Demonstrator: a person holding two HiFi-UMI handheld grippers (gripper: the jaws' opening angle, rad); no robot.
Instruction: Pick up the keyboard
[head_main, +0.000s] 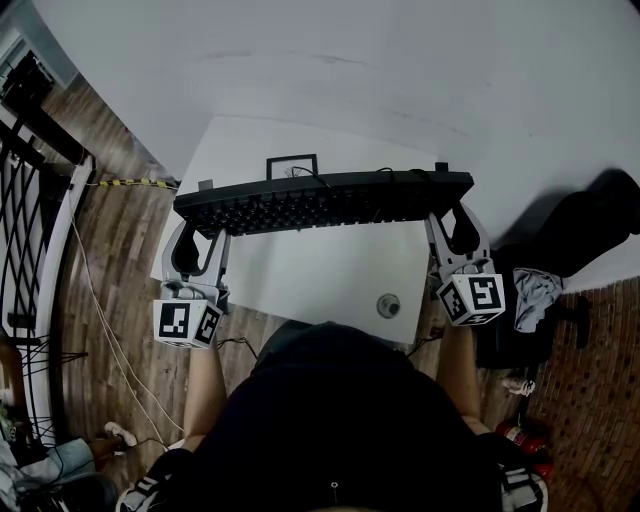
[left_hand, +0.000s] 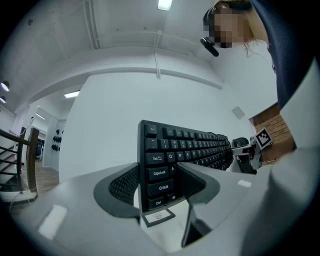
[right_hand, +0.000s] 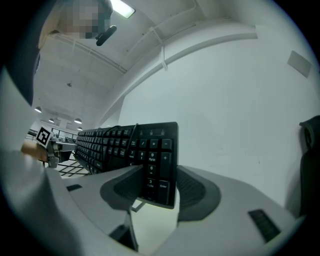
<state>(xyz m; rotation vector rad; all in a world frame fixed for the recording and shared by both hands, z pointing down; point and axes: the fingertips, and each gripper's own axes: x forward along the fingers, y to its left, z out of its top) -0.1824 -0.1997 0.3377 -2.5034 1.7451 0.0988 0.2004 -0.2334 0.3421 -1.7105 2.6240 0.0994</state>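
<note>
A black keyboard hangs crosswise above the white table, held at both ends. My left gripper clamps its left end; in the left gripper view the Ctrl, Shift and Caps Lock keys stand upright between the pads of that gripper. My right gripper clamps the right end; in the right gripper view the number pad sits between the pads of that gripper. The keyboard's cable trails over the keys.
A small round object lies on the table near its front right. A black-framed square sits behind the keyboard. A dark bag or chair stands to the right, a metal railing to the left. A white wall faces both grippers.
</note>
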